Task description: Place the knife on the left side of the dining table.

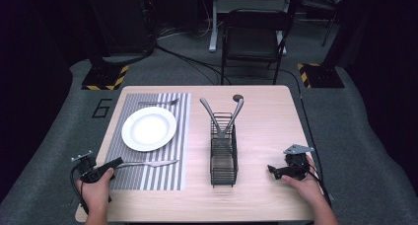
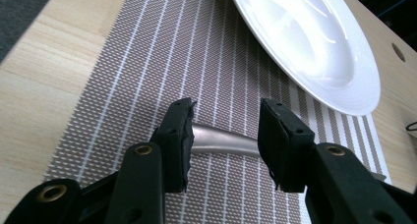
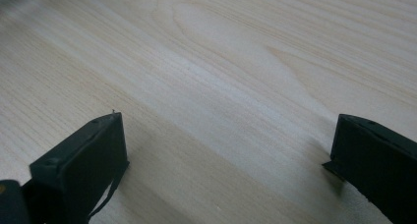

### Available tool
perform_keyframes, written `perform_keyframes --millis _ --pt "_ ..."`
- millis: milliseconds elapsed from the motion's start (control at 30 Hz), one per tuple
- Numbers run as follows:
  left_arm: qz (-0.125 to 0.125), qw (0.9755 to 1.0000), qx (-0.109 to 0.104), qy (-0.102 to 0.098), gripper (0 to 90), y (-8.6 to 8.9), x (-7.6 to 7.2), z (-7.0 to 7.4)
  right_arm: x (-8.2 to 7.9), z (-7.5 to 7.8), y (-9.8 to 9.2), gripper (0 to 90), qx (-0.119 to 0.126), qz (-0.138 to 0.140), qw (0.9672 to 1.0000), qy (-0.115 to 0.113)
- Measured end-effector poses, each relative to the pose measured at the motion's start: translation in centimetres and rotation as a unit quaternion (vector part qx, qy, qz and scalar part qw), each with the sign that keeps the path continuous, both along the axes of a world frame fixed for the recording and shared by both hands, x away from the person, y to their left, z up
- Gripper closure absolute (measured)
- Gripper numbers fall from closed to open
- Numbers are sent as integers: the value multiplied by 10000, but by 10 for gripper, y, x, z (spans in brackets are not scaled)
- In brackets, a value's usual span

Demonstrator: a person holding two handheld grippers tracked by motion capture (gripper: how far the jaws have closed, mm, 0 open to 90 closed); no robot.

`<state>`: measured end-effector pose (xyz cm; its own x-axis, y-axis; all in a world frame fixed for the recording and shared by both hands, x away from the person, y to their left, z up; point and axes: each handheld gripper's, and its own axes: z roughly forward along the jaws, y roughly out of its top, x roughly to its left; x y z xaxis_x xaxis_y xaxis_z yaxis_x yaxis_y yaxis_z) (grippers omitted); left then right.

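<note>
1. A pale wooden table (image 1: 266,195) stands on grey carpet in a dark room, a folding chair (image 1: 254,35) behind its far edge; a person's hands come in from the near side.

2. The left gripper (image 2: 223,135) sits low over the near left part of a striped placemat (image 2: 147,71); its jaws stand apart, one on each side of a table knife's (image 1: 150,163) handle, neither visibly pressing it — so it straddles the handle rather than clamps it.

3. The knife lies flat on the placemat, just in front of the white plate (image 1: 149,129); its long axis runs across the table, handle end toward the left gripper, blade tip toward the wire cutlery caddy (image 1: 223,156). That axis crosses the gap between the jaws roughly square, which I judge suits a pinch across the handle.

4. Beyond the plate a fork (image 1: 158,102) lies on the placemat's far edge, parallel to the knife.

5. The caddy stands near the table's middle, just beside the placemat, with two grey utensil handles leaning out of its far end.

6. The right gripper (image 1: 285,171) rests over bare wood at the near right, jaws wide apart and holding nothing; it is well apart from the knife — the left hand is clearly the nearer.
</note>
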<state>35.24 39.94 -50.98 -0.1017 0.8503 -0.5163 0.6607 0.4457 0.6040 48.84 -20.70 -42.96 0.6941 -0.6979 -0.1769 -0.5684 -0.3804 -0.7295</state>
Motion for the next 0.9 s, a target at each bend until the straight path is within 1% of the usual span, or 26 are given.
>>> perform_keyframes --millis 33,100,133,167,267,333,400,500,567,600,767,833,867,900 --pt "-58 10000 -3 13 568 -1 -2 -1 0 0 0 0 -1 -1 10000 1" --pt "-88 9999 -50 53 568 -4 -5 -2 0 0 0 0 -20 -35 10000 -17" --pt "-116 9999 -55 51 568 -4 -7 -2 0 0 0 0 -6 -4 10000 -1" --pt "-123 9999 -41 73 568 -5 -8 -2 0 0 0 0 -22 -32 10000 -15" --pt "-168 9998 17 99 560 -5 -6 -5 0 0 0 0 -3 -11 10000 -2" --pt "-162 9997 -8 172 555 -6 -4 -9 0 0 0 0 -5 -26 10000 -9" --pt "-198 9997 -35 146 551 -7 -2 -10 0 0 0 0 -1 -17 10000 -5" --pt "-207 9997 17 115 551 -7 0 -11 0 0 0 0 -17 -32 10000 -15" --pt "-179 9998 -30 128 551 -7 1 -10 0 0 0 0 -1 -3 10000 -1" --pt "-186 9998 -37 117 551 -6 1 -11 0 0 0 0 -19 -36 10000 -19" --pt "-200 9997 -50 124 551 -6 3 -10 0 0 0 0 -17 -34 10000 -16" --pt "-220 9997 -75 82 551 -5 4 -11 0 0 0 0 -14 -33 10000 -14" --pt "-213 9997 -70 111 551 -5 5 -11 0 0 0 0 -3 -28 10000 -10" --pt "-217 9997 -78 90 550 -4 5 -11 0 0 0 0 -2 -17 10000 -4"
